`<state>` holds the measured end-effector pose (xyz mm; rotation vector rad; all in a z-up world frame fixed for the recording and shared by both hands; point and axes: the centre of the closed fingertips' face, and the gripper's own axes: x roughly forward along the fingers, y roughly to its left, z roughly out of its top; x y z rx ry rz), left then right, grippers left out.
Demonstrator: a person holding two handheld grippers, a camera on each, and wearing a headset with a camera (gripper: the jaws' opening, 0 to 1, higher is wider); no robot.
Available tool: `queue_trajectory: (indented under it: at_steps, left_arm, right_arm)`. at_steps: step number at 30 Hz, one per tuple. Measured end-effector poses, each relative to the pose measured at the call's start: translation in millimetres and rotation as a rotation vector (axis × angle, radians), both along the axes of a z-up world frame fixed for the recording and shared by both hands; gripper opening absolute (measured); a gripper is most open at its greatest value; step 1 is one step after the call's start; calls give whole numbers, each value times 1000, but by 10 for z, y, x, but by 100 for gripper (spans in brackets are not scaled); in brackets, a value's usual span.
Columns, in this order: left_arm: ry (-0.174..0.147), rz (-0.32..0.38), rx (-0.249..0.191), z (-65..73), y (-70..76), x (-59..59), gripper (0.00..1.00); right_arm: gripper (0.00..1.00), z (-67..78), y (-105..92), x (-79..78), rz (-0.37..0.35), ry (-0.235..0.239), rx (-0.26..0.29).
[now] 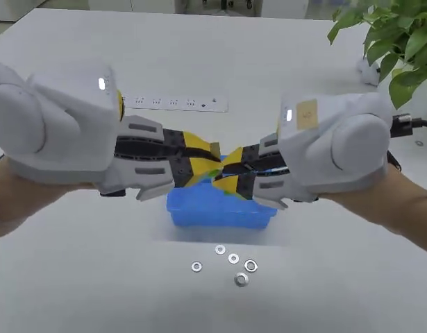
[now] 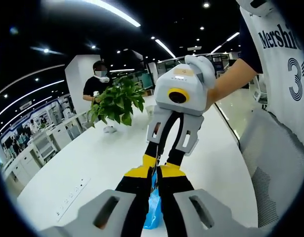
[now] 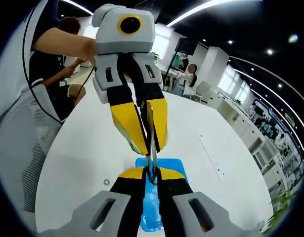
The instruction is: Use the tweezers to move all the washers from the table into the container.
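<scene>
On my left, the left tongs [image 1: 212,161] reach in toward the middle of the desk [image 1: 95,277], with a white power strip [image 1: 175,103] lying flat well behind them. In the right gripper view their yellow tips are pressed together on the upper part of the tweezers [image 3: 152,148], a thin metal strip running straight down between them.

At the centre, the two sets of tongs meet tip to tip just above the blue container [image 1: 220,211], which sits on the desk under them. Nearer to me, five washers [image 1: 233,259] lie loose on the bare desk in a small cluster, close to the container's front wall but outside it. I cannot tell whether anything is inside the container.

The right tongs [image 1: 225,170] come in from my right at the same height. In their own view the tips are drawn in on the lower end of the tweezers, so both sets grip the one tool, held off the desk and clear of the washers.

Far right, a leafy plant [image 1: 394,35] stands at the desk's back corner, and in the left gripper view a person [image 2: 98,81] stands behind it.
</scene>
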<state>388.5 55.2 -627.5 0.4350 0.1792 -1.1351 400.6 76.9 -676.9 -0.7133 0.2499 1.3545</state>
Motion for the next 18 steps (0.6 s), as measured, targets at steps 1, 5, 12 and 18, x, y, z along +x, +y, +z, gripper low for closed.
queue_trajectory:
  at_steps: [1,5,12,18]
  left_arm:
    - [-3,3,4,-6,5,25,9]
    - [2,22,2,-39,23,119,9]
    - [18,31,-16,-90,19,245,9]
    - [19,35,-36,-113,1,336,9]
  right_arm:
    - [10,-7,3,22,0,-1,-3]
    - [10,-40,13,107,-3,-2,-9]
    - [10,-109,18,222,-18,8,-4]
    - [10,-178,13,298,-26,19,-7]
